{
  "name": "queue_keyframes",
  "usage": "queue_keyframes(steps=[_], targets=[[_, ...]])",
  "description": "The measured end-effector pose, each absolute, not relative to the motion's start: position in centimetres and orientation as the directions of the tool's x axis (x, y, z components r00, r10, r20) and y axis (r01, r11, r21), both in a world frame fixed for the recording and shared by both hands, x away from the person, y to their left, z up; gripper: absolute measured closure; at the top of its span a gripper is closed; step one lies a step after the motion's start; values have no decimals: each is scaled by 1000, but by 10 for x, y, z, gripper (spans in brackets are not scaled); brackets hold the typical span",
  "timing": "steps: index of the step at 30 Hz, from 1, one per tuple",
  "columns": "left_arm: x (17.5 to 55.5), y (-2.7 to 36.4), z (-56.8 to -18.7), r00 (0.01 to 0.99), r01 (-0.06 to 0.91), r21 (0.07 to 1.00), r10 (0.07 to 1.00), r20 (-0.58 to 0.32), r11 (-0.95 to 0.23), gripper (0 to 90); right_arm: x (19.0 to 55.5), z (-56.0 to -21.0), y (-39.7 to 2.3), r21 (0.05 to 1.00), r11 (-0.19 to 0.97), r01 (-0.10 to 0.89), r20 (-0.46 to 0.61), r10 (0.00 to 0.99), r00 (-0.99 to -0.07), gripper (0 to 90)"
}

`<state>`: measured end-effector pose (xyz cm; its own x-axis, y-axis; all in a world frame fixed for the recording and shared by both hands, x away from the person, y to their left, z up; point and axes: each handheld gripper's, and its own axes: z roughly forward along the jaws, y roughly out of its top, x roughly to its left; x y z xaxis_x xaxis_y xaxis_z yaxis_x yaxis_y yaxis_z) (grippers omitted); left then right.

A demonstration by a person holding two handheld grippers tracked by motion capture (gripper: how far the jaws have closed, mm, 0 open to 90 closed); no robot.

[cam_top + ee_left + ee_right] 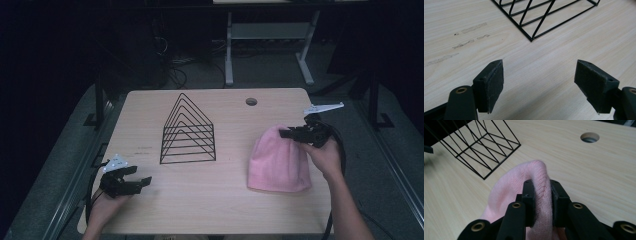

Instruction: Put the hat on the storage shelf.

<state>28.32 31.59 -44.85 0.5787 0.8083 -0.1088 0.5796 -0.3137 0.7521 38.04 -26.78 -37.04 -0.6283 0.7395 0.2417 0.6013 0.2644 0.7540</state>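
A pink knitted hat lies on the right half of the wooden table. My right gripper is shut on the hat's far top edge, and the knit is pinched into a fold between its two pads, lifted off the wood. My left gripper rests near the table's front left corner, open, with bare wood between its pads. A black wire rack of nested triangles stands in the middle of the table, and its near corner shows ahead of the left gripper.
A round cable hole sits near the table's far edge. Behind the table are a desk frame and cables on the dark floor. Faint tape marks streak the wood left of the rack.
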Motion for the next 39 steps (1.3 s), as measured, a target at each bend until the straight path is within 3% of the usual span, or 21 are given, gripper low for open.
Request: queue_keyframes(steps=[19, 39], targets=[[284, 309, -449, 602, 576, 753, 788, -127, -319, 240, 362, -318, -269, 853, 235, 465, 151, 743, -652, 759], [286, 310, -440, 640, 547, 782, 752, -159, -300, 240, 354, -277, -268, 883, 250, 396, 93, 736, -671, 757]])
